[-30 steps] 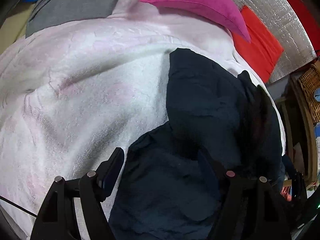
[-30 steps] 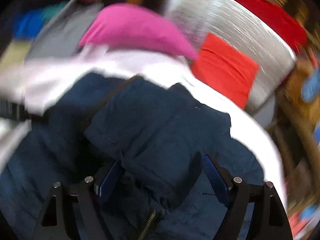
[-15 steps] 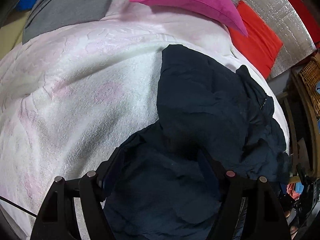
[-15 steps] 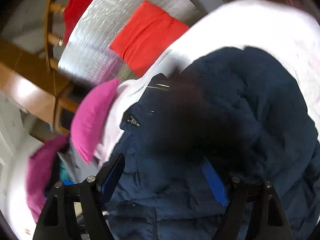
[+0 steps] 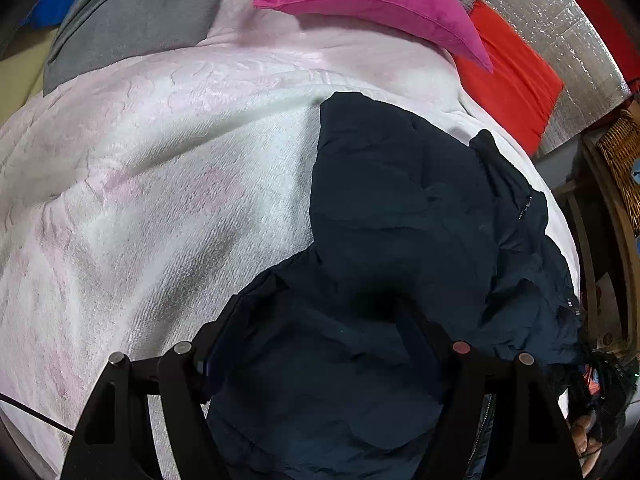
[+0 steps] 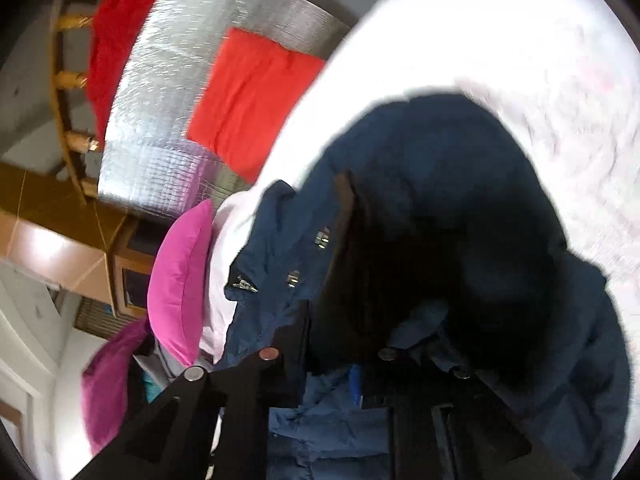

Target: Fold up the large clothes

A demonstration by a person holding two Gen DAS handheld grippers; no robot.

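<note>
A bulky dark navy padded jacket (image 5: 400, 208) lies crumpled on the fluffy white-pink blanket (image 5: 160, 200), toward its right side. Left gripper (image 5: 312, 320) has jaws spread wide w/ jacket fabric bunched between them; can't tell if the pads press on it. Right gripper (image 6: 344, 364) just clenched, pinching a fold of jacket. Left view alone shows a woven wicker basket (image 5: 620, 160), contents not visible, & a grey garment (image 5: 132, 20). Right view alone shows the jacket's metal snaps (image 6: 322, 238).
</note>
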